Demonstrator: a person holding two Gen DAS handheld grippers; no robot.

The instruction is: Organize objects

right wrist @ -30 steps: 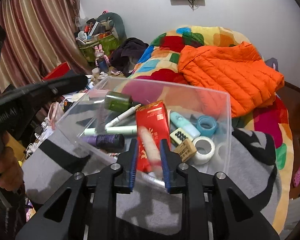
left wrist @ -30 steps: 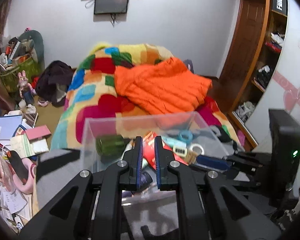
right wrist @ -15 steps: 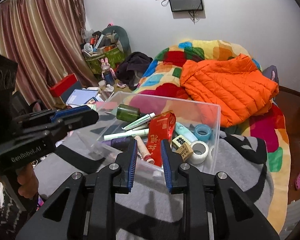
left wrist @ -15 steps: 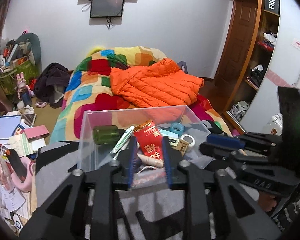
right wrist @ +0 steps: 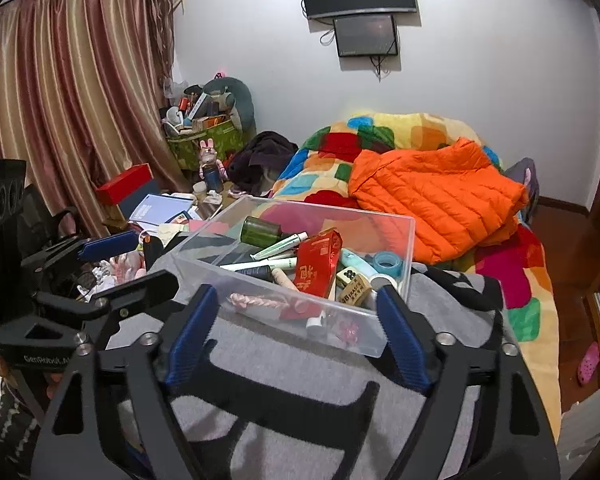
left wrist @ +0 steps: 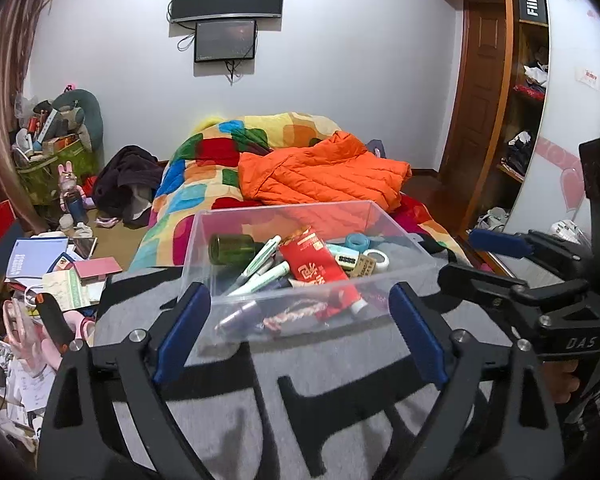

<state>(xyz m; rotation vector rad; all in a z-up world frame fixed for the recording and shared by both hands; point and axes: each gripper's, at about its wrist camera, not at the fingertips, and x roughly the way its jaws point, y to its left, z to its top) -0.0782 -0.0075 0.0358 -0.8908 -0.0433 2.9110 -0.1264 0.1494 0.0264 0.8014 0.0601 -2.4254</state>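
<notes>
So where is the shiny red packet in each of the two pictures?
Left wrist view: the red packet lies near the middle of the clear box, just right of the green bottle.
Right wrist view: the red packet stands tilted in the middle of the box, right of the bottle.
Shared landmark: the orange jacket on the bed behind the box.

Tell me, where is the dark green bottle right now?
In both wrist views the dark green bottle lies on its side in the clear plastic bin's far-left corner, beside the white tubes.
</notes>
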